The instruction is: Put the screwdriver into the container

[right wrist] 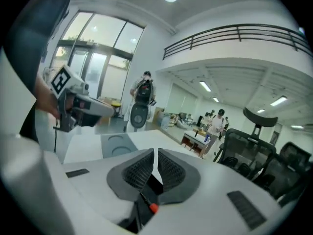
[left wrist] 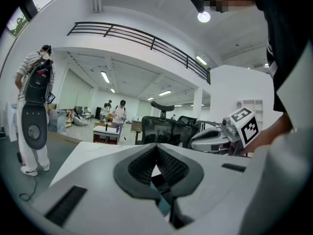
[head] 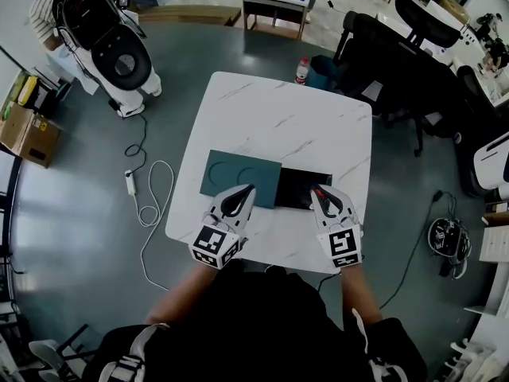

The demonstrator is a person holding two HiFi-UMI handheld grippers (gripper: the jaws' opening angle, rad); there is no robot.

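I'm seeing 2 grippers, 1 screwdriver [right wrist: 146, 202], 1 black container [head: 296, 183] and 1 teal mat [head: 238, 173] w/ 2 round dents, all at 1 white table [head: 302, 118]. R gripper [right wrist: 156, 153] is pinching the screwdriver low between its near-closed jaws, over the container; its long axis is slanting, orange end pointing down-right twd the camera. L gripper [left wrist: 156, 148] is hovering over the mat, jaws pressing together at the tips.

On the white worktop [head: 318, 126] a teal mat [head: 238, 173] lies just beside a black container [head: 298, 183] on its right. The left claw [head: 250, 188] hangs over the mat's near edge. The right claw [head: 316, 188] is over the container, with the screwdriver's [head: 318, 193] red end at its tips.
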